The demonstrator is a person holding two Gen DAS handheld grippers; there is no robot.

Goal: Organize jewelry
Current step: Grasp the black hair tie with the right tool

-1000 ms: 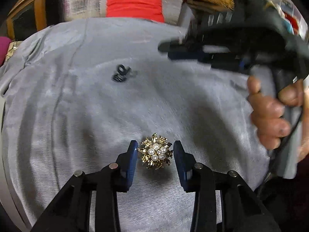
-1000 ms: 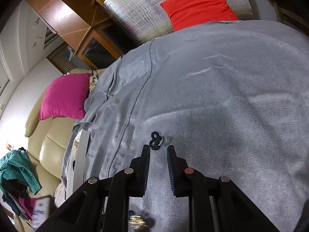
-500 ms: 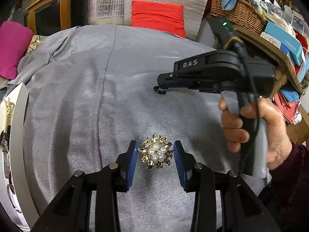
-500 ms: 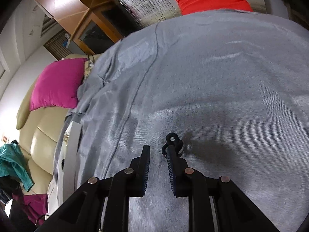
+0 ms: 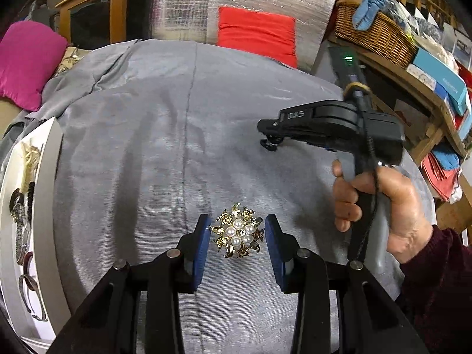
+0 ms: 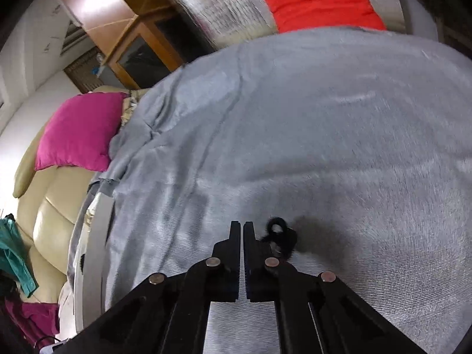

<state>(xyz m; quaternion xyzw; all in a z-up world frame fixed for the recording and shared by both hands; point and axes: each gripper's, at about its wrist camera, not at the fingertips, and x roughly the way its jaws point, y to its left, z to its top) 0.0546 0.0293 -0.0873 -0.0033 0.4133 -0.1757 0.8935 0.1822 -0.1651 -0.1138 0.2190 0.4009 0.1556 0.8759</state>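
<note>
Two tongs show in the left wrist view: the left tongs (image 5: 237, 237) hold a gold brooch with pearls (image 5: 238, 234) between their blue pads, the pads pressing its sides above the grey cloth (image 5: 147, 147) that covers the counter. Farther off to the right, a hand (image 5: 380, 206) in a dark red sleeve holds the right tongs (image 5: 270, 138) level, with a small black ring piece (image 5: 269, 144) hanging at their tip, off the cloth. A white tray (image 5: 44, 206) at the left edge carries several bracelets. In the right wrist view, the right tongs (image 6: 242, 230) have just closed and stand shut, pads nearly meeting with nothing seen in the slit; the black ring piece (image 6: 278, 234) sits against the outer side of the right finger, whether caught there cannot be told. A pink cushion (image 6: 79, 132) lies at the left beyond the cloth.
</note>
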